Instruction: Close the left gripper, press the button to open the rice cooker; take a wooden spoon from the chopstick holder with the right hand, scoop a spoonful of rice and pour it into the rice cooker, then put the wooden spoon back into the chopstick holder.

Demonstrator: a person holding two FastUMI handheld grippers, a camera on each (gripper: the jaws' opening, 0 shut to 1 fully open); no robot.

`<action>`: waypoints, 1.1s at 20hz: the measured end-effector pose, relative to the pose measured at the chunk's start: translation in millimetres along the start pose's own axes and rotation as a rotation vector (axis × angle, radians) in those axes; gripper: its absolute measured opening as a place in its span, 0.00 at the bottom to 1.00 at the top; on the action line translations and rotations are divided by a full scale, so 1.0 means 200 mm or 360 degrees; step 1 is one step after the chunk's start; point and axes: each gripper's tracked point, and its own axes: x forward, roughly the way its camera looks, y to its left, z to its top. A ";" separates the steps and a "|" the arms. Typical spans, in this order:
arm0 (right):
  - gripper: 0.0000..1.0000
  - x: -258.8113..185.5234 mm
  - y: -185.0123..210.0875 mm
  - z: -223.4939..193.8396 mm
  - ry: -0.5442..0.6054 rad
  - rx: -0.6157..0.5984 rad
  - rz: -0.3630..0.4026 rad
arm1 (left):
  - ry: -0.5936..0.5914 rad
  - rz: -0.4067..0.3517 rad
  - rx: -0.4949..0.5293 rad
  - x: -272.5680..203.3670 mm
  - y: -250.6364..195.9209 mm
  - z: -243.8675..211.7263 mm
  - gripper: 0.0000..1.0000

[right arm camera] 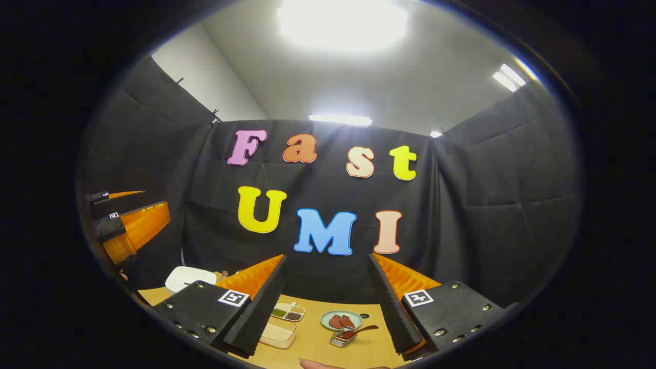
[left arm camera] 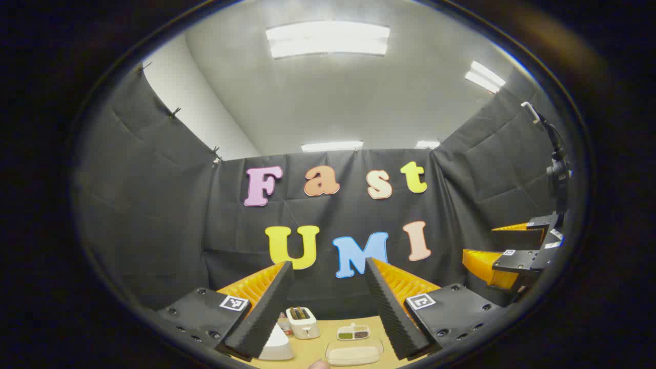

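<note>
While both grippers are hovering high above the desk (right arm camera: 318, 343) with fingers spread and grasping nothing, the opening step is only beginning. Beyond the left gripper (left arm camera: 328, 307), the rice cooker (left arm camera: 277, 346) is sitting just off its left finger; closing, then descending onto the button, is probably next. Between the right gripper (right arm camera: 328, 302) fingers, the wooden spoon (right arm camera: 359, 330) is lying across its holder (right arm camera: 342, 338).

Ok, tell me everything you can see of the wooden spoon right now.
In the right gripper view the wooden spoon lies tilted in the metal chopstick holder, a low mesh-looking basket on the wooden table. Its dark brown handle pokes out up and to the right, past the rim, free of anything else. Its bowl is hidden inside. The open right gripper is well above it, not touching.
</note>
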 end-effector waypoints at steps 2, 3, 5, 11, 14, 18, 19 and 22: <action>0.94 0.00 0.00 -0.01 0.0013 -0.0003 0.0017 | 0.0013 0.0009 0.0002 0.00 -0.01 -0.01 0.95; 0.94 0.00 -0.01 -0.02 0.0018 -0.0007 0.0023 | 0.0019 0.0012 0.0004 0.00 -0.02 -0.01 0.95; 0.94 0.00 -0.02 -0.02 0.0019 -0.0008 0.0028 | 0.0019 0.0022 0.0008 0.00 -0.02 -0.01 0.95; 0.94 0.02 -0.07 -0.02 0.0010 0.0020 0.0034 | 0.0048 0.0044 0.0030 0.00 -0.05 -0.04 0.95; 0.94 0.02 -0.07 -0.05 0.0020 0.0035 0.0048 | 0.0060 0.0063 0.0043 -0.01 -0.04 -0.05 0.95; 0.94 0.03 -0.08 -0.07 0.0029 0.0027 0.0067 | 0.0089 0.0093 0.0040 0.00 -0.04 -0.09 0.95; 0.94 0.03 -0.08 -0.08 0.0032 0.0030 0.0074 | 0.0100 0.0105 0.0043 0.00 -0.04 -0.09 0.95; 0.94 0.06 -0.08 -0.10 0.0048 0.0042 0.0108 | 0.0131 0.0152 0.0058 -0.01 -0.03 -0.14 0.95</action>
